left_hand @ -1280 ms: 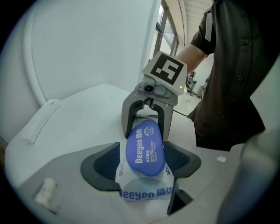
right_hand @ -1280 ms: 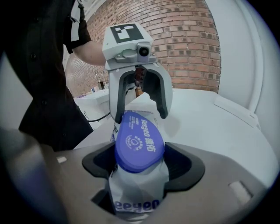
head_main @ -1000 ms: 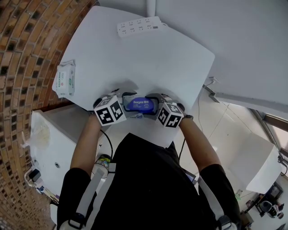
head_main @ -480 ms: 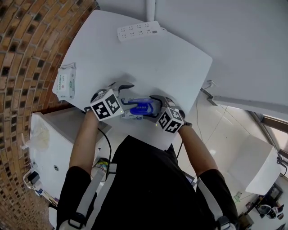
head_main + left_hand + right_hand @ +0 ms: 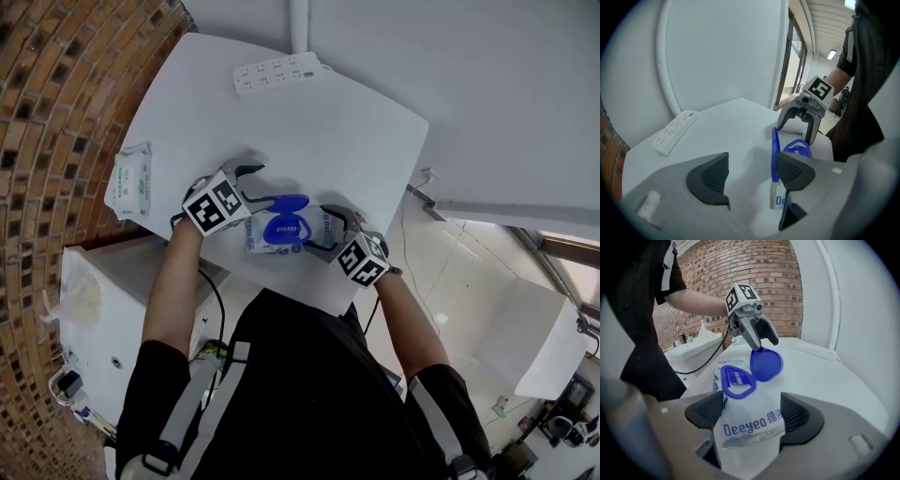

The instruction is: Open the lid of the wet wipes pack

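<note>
A white wet wipes pack (image 5: 267,242) (image 5: 750,425) lies near the table's front edge. Its blue lid (image 5: 286,202) (image 5: 766,365) stands flipped up, and the blue-rimmed opening (image 5: 737,381) is uncovered. My left gripper (image 5: 258,185) (image 5: 750,176) is open just left of the lid. One of its fingertips (image 5: 757,348) touches the lid's top edge, and nothing is between its jaws. My right gripper (image 5: 314,230) (image 5: 750,416) straddles the pack's near end, with both pads against the pack's sides.
A white power strip (image 5: 275,73) (image 5: 675,131) lies at the table's far edge. A second wipes pack (image 5: 131,178) sits at the left edge of the white table (image 5: 356,141). A brick wall and a white cabinet (image 5: 94,281) stand to the left.
The blue lid has swung from flat on the pack to upright. My left gripper has moved left and away with it. My right gripper has drawn back slightly along the pack.
</note>
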### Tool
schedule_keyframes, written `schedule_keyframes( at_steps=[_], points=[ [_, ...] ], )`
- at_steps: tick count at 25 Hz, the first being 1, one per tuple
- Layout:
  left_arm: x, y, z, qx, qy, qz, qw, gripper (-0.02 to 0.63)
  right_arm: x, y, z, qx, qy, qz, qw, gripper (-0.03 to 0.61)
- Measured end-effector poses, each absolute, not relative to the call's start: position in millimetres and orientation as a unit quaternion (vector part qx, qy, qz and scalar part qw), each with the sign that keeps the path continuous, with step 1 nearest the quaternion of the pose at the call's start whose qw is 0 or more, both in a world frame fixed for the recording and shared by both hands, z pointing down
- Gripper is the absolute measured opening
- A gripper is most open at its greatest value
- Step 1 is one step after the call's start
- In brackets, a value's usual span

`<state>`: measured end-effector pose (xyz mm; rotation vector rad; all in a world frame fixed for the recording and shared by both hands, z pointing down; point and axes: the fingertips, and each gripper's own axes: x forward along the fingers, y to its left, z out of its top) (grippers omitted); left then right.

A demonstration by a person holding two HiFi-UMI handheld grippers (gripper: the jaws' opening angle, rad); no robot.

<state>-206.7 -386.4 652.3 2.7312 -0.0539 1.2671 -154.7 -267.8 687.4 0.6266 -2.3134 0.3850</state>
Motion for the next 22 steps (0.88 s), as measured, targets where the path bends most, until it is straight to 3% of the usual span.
schedule_keyframes(
  at_steps=[7,22],
  points=[
    [-211.4,-404.3,667.5,0.897,-0.083,0.423,0.097,0.316,-143.2,-269.8,678.5,0.279,-0.888,0.168,0.325,0.371],
    [-240.4,-385.8,622.4,0.925,-0.133,0.349,0.074,0.318,-143.4,-277.2,647.7,0.314,-0.892,0.158,0.286,0.357]
  ],
)
